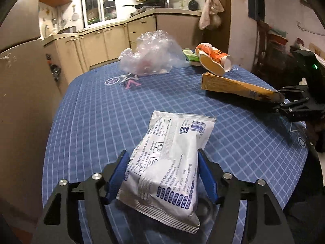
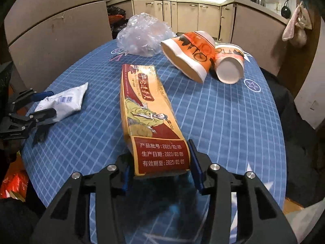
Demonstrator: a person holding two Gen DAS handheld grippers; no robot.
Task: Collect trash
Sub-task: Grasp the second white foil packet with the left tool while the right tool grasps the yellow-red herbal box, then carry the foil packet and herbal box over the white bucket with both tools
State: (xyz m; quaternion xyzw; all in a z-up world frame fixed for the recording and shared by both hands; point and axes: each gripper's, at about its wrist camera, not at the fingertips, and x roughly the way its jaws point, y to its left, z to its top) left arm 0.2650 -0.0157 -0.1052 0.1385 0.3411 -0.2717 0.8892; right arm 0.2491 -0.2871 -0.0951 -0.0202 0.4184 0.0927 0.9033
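Both tongs angle downward over a blue grid-patterned tabletop (image 1: 97, 122), one from each side. The left tongs (image 1: 162, 174) pinch a white printed packet (image 1: 168, 162) between their blue pads (image 1: 116, 174), gripping its near half; the packet's long axis runs straight away from the tongs, its crimped far end with the barcode pointing toward the middle of the tabletop. From the right wrist view, the same packet (image 2: 63, 102) juts out of the left tongs (image 2: 43, 106) at the left edge. The right tongs (image 2: 160, 162) clamp the near end of a long yellow-and-red carton (image 2: 144, 109), one blue pad on each side of the date label; the carton stretches away along the line of the tongs, its far end aimed at a crumpled clear plastic bag (image 2: 142, 36). Beyond the carton, to its right, two orange-and-white paper cups (image 2: 191, 55) lie tipped on their sides, touching each other. Kitchen cabinets (image 1: 105, 40) stand behind.
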